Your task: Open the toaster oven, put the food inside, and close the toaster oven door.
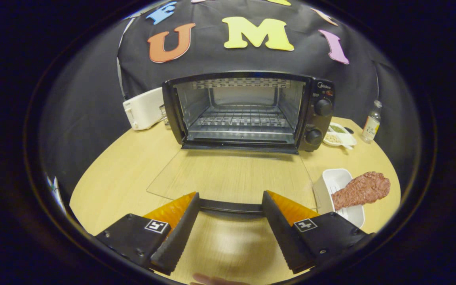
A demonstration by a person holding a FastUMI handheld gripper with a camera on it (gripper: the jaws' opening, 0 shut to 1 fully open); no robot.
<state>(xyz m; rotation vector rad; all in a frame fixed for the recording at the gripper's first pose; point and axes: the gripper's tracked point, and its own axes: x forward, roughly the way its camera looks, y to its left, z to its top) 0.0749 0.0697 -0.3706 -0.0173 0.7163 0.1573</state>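
- One job looks finished, by the look of things: the toaster oven (247,113) stands on the table (121,178) with its glass door (232,178) folded flat towards the jaws, and its wire rack (240,120) is bare.
- The gripper (230,206) has its jaws spread wide and holds nothing; the door's dark handle (230,206) runs across the gap between the fingertips, but I cannot tell whether either finger touches it.
- The food, a reddish drumstick-shaped piece of meat (362,189), lies half in a white tray (333,183) to the right of the open door, its fat end hanging over the tray's far rim, beside and just beyond the right finger.
- Fetching that meat is the step now in hand, I judge.
- To do it well, lift clear of the handle first, so the door is not dragged up.
- Swing right and come down over the narrow end resting inside the tray, which offers a slimmer, firmer grip than the broad end.
- Close gently; the piece looks soft and could squash or tear.
- Carry it level, high over the glass, then slide it well back onto the rack so the door can shut.
- Keep away from the two knobs (319,120), and from the small dishes (341,136) and bottle (371,122) behind the tray.
- A white toaster (145,109) left of the oven is out of the way.
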